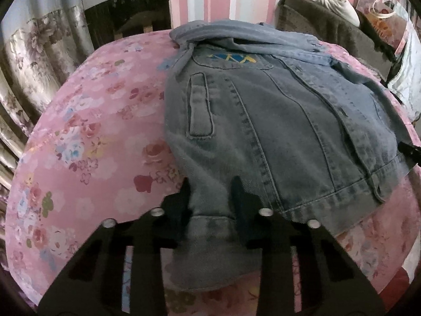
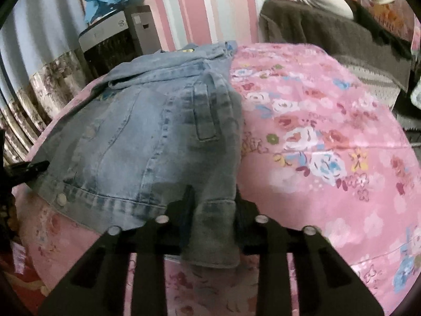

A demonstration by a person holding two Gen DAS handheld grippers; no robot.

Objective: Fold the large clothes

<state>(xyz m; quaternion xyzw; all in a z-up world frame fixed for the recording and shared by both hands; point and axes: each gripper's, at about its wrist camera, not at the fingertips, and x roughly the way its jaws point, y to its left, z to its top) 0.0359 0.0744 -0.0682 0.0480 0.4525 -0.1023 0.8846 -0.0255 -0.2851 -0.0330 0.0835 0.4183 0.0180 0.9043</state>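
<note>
Jacket (image 1: 276, 121) on bedspread (image 1: 92, 131), blanket pile (image 1: 329, 26) behind it, cabinet (image 1: 126, 5) behind bed's far-left corner

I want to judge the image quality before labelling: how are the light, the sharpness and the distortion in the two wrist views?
Left wrist view: dim, soft light; strong fisheye bending of the bed; the denim jacket fairly sharp; dark vignette at the corners. Right wrist view: brighter on the jacket, slightly blurred overall, the striped wall curved; no glare.
</note>
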